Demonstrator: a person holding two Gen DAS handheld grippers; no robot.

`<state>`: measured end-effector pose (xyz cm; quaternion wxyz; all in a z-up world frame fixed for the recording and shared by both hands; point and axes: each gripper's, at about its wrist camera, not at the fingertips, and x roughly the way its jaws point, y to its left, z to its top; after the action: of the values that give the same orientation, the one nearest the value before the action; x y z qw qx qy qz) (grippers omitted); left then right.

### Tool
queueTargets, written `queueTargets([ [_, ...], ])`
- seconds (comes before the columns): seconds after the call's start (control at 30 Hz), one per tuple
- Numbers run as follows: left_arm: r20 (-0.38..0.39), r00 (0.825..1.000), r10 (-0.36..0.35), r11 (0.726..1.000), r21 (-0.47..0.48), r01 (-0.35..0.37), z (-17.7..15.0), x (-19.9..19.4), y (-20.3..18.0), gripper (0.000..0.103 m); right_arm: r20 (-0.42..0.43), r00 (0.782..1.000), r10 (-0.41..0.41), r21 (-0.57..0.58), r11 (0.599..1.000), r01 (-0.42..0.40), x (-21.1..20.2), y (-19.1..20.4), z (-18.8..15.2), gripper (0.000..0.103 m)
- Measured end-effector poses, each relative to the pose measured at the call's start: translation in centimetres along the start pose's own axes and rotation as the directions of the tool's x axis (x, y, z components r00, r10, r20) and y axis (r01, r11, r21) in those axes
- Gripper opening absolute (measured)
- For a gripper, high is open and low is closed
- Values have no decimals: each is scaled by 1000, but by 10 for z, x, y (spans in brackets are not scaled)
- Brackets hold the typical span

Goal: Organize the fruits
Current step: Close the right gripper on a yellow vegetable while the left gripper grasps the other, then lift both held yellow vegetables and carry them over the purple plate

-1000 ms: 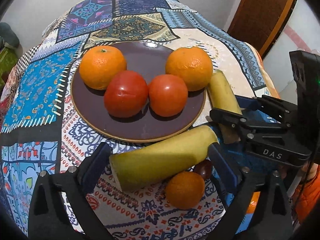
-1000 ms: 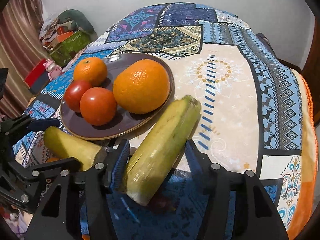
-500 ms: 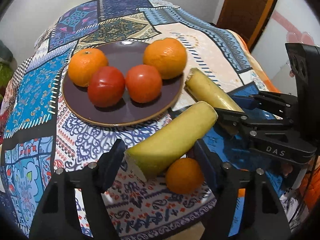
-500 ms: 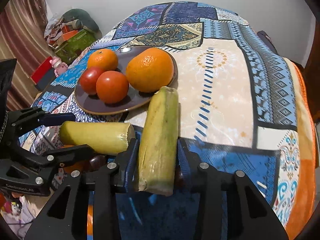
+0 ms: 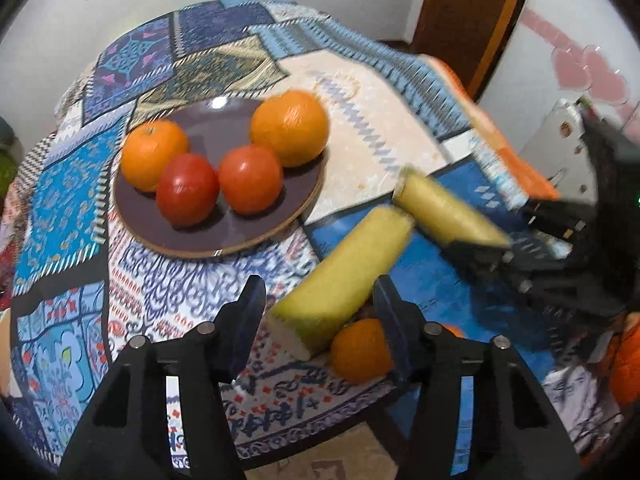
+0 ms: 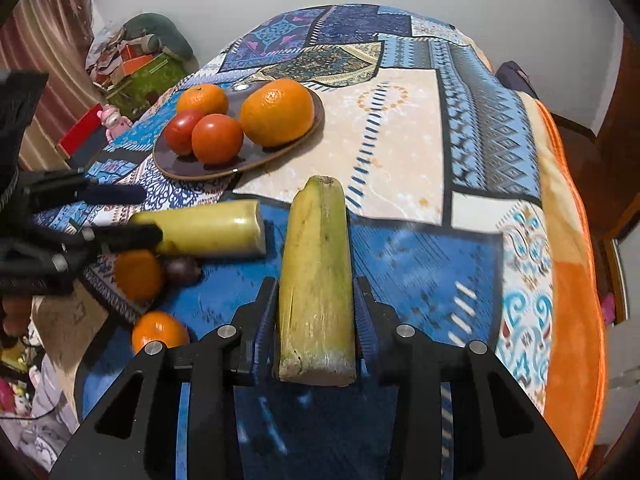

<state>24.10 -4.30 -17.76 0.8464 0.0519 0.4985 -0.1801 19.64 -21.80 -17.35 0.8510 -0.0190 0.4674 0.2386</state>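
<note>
— Patchwork cloth over the counter (image 6: 400,128), white wall beyond. Holding what, each side?

— On the left gripper (image 5: 320,294), fingers narrowed on a banana piece (image 5: 344,268), apparently lifted clear of the cloth above a loose orange (image 5: 356,348) at the near edge. On the right gripper (image 6: 316,292), fingers clamped tight on the other banana piece (image 6: 316,280), stem end pointing far, toward the plate (image 5: 216,120).

— Why raised and angled like that?

— Probably to carry both over the rim and lay them beside the plated oranges (image 5: 290,128) and tomatoes (image 5: 186,190). Little bare plate except at the near and far rims.

— Anything else off the plate?

— Two loose oranges and a dark round fruit (image 6: 182,270), near left, under the left piece. Likely next.
</note>
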Motion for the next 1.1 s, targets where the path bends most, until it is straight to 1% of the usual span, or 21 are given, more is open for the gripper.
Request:
queueTargets([
  [0.03, 8, 1000, -8, 1000, 2, 8, 3, -3, -1, 56, 1, 1000, 1, 6, 1000, -1, -1, -1, -1, 35],
  [0.13, 14, 1000, -1, 999, 41, 0, 12, -2, -10, 56, 3, 1000, 2, 21, 1000, -2, -3, -5, -4, 35],
  [0.2, -5, 1000, 7, 998, 68, -6, 15, 8, -17, 56, 0, 1000, 1, 27, 1000, -1, -3, -5, -4, 35],
  [0.3, -52, 999, 8, 996, 88, -3, 15, 28, -23, 56, -2, 1000, 9, 36, 999, -9, -4, -4, -3, 35],
  [0.37, -47, 998, 38, 994, 105, -33, 11, 35, -27, 56, 9, 1000, 14, 42, 999, -15, -6, -5, -2, 35],
  [0.4, -41, 998, 41, 994, 107, -36, 10, 37, -28, 56, 14, 1000, 13, 43, 999, -13, -7, -5, -1, 35],
  [0.57, -36, 999, 13, 998, 64, -10, 13, 41, -21, 54, -4, 1000, 10, 52, 999, -10, 6, -9, -1, 35],
  [0.6, -35, 999, 12, 998, 59, -10, 13, 42, -21, 53, -10, 1000, 14, 60, 998, -13, 10, -9, -1, 37],
  [0.7, -33, 999, 15, 999, 48, -13, 15, 44, -20, 52, 3, 1000, 0, 63, 998, 0, 15, -6, -1, 37],
  [0.73, -33, 999, 17, 999, 49, -16, 16, 46, -21, 52, 7, 1000, -9, 57, 998, 9, 15, -5, -1, 35],
  [0.77, -34, 999, 22, 999, 48, -20, 18, 47, -22, 51, 11, 1000, -12, 52, 999, 11, 15, -4, -1, 35],
  [0.83, -38, 999, 33, 998, 48, -31, 22, 52, -24, 50, 20, 1000, -9, 58, 998, 7, 13, -4, -1, 35],
  [0.97, -34, 998, 49, 996, 71, -46, 30, 60, -29, 44, 29, 1000, -5, 83, 997, 2, 9, -9, -2, 34],
  [1.03, -31, 998, 50, 997, 65, -48, 32, 61, -28, 43, 32, 999, -2, 97, 995, -1, 8, -11, -3, 34],
  [1.1, -30, 998, 48, 997, 56, -46, 31, 60, -25, 42, 31, 999, -18, 89, 996, 15, 6, -11, -5, 34],
])
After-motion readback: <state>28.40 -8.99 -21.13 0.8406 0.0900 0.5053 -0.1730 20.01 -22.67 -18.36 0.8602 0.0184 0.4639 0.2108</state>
